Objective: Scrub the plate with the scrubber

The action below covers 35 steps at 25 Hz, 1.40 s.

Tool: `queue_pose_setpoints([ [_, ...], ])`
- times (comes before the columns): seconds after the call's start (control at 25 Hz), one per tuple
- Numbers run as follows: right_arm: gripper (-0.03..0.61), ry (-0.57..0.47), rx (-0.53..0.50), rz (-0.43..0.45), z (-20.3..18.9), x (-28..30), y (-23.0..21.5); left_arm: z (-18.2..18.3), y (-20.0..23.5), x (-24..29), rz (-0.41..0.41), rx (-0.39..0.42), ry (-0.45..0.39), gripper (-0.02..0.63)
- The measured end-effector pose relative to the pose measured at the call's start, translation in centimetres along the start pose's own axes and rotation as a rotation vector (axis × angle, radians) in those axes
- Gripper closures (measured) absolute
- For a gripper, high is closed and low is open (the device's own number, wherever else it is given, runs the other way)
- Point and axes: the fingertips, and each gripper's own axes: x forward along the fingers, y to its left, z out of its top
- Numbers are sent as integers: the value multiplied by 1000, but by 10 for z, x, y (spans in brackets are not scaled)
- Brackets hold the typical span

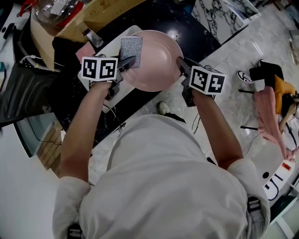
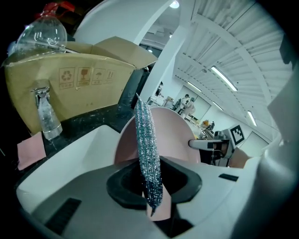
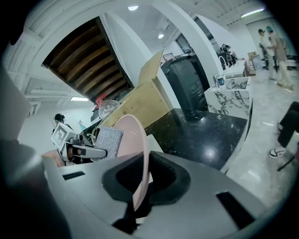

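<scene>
A pink plate [image 1: 156, 58] is held in the air above a white board, its right rim pinched by my right gripper [image 1: 181, 66], which is shut on it. From the right gripper view the plate [image 3: 135, 154] shows edge-on between the jaws. My left gripper [image 1: 128, 62] is shut on a silver sparkly scrubber [image 1: 131, 49], which lies flat against the plate's left rim. In the left gripper view the scrubber [image 2: 147, 154] stands edge-on in the jaws, with the plate [image 2: 175, 135] just behind it.
A white board [image 1: 110, 53] lies on the black counter [image 1: 154, 18] under the plate. A cardboard box [image 1: 100, 14], a spray bottle [image 2: 46, 114] and a pink cloth [image 2: 31, 148] sit at the left. Marble floor [image 1: 233, 98] is to the right.
</scene>
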Motion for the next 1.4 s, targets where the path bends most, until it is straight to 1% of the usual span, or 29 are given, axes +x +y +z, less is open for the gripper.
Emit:
queue_pose_setpoints([
  [0.2, 551, -7, 5, 1, 3, 2, 0, -9, 13, -7, 14, -36, 4, 541],
  [0.48, 549, -18, 15, -5, 6, 3, -3, -24, 25, -15, 46, -53, 13, 541],
  [0.68, 549, -22, 19, -20, 8, 3, -9, -38, 25, -17, 37, -70, 23, 541],
  [0.76, 549, -17, 18, -21, 7, 6, -9, -39, 24, -18, 37, -67, 20, 541],
  [0.88, 551, -11, 26, -20, 6, 9, -9, -29, 18, -20, 28, -60, -10, 541],
  [1.0, 554, -7, 23, -22, 5, 10, -7, -14, 3, -19, -3, -49, -44, 541],
  [1.24, 554, 8, 23, -26, 3, 16, -5, 11, -29, -7, -59, -17, -72, 541],
  [1.4, 553, 9, 25, -26, 3, 19, -3, 27, -46, 6, -82, -4, -92, 541],
])
